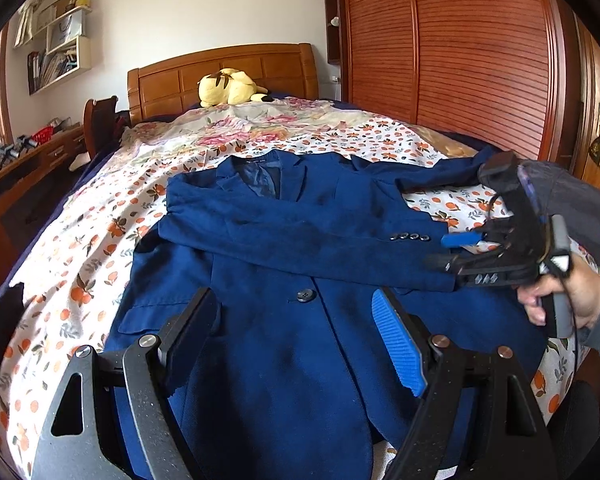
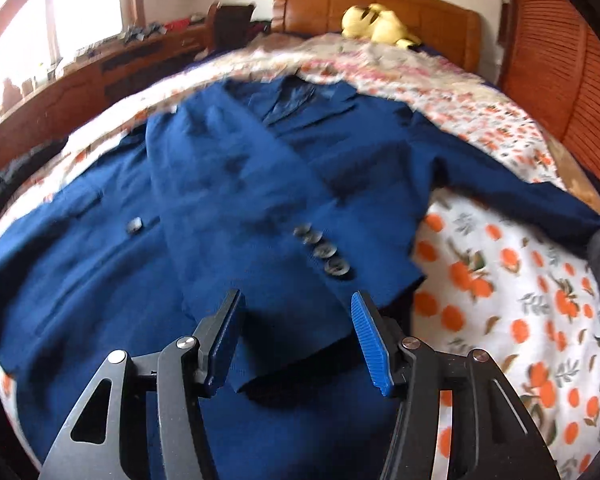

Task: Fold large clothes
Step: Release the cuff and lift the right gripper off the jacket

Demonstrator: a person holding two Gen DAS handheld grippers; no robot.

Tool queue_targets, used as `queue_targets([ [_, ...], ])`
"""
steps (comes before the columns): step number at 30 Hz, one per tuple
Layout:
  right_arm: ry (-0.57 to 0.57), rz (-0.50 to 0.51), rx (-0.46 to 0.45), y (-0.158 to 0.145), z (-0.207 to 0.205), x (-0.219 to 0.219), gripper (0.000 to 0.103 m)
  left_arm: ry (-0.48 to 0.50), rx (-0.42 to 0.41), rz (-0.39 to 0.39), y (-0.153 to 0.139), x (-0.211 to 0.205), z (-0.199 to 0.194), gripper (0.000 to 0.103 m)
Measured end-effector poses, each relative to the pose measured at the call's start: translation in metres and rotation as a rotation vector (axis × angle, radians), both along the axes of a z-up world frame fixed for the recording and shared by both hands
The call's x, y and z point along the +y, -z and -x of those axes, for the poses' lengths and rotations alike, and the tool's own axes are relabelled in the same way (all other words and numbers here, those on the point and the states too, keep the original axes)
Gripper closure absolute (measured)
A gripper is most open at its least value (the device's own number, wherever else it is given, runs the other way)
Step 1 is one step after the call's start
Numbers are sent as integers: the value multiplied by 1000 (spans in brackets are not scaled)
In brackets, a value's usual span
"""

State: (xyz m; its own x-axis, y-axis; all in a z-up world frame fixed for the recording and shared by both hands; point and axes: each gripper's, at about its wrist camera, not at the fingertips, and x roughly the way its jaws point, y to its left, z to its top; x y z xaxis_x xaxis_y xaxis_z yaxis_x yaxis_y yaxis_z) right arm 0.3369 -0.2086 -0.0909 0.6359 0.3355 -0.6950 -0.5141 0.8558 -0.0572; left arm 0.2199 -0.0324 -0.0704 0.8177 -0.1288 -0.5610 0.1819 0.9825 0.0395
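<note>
Left wrist view first: a navy blazer lies face up on a bed covered by an orange-print sheet, collar toward the wooden headboard where a yellow plush toy sits. One sleeve is folded across the chest, its cuff with the row of buttons pointing to the right side of the picture. The left gripper hovers over the lower front of the jacket, jaws spread wide with nothing between them. Over on the right, the right gripper sits just at that cuff, held by a hand in a grey sleeve, jaws parted

Right wrist view is a bit blurry: same blazer fills the frame, the folded sleeve running down toward the camera. The right gripper has its jaws apart on either side of the cuff end; the blue pads aren't pressing on the cloth, so it isn't gripping anything. The other sleeve stretches out to the right over the sheet
</note>
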Motion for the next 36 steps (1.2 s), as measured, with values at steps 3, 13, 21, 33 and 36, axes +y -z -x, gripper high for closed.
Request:
queue_targets([
  [3, -4, -20, 43, 11, -11, -4, 46, -6, -10, -36, -5, -4, 0, 22],
  [13, -3, -38, 8, 20, -9, -6, 45, -5, -19, -47, -15, -25, -9, 22],
  [21, -6, -54, 11, 19, -7, -7, 44, -14, -19, -54, -20, -45, -14, 22],
  [33, -5, -58, 13, 19, -7, -7, 44, -3, -30, 5, -5, -34, -60, 22],
  [36, -2, -49, 4, 19, -6, -6, 44, -1, -31, 1, 6, -27, -76, 22],
])
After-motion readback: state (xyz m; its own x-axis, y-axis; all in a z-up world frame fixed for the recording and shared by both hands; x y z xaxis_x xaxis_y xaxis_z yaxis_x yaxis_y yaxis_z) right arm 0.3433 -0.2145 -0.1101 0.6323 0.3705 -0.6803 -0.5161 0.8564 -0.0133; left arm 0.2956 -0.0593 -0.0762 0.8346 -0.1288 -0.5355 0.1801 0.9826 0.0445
